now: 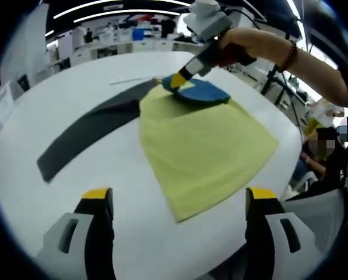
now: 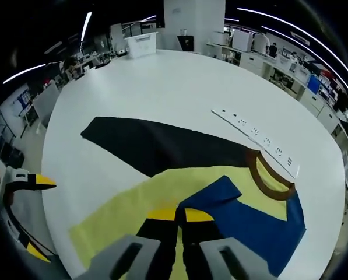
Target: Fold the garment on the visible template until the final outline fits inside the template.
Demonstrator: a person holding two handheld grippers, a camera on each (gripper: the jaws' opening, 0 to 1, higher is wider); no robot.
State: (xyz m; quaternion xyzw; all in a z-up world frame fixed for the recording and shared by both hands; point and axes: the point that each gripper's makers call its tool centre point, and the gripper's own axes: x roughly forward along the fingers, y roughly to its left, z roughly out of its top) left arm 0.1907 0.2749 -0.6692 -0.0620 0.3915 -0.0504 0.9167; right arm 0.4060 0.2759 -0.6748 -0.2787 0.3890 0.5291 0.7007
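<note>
Yellow-tipped jaws of the left gripper stood wide apart with nothing between them, over the near edge of the white table. Just ahead of them lay the garment, a yellow-green piece spread flat, its narrow corner pointing back toward the left gripper and its long axis running away toward the blue part at its far end. Beside it on the left lay the dark template, a long strip angled away and to the right, its far end touching the garment.

Right gripper had its jaws pressed together on a blue fold of the garment (the fabric itself barely visible between the tips). Brown collar lay ahead and right, beside a white power strip. Template stretched ahead, leftward.
</note>
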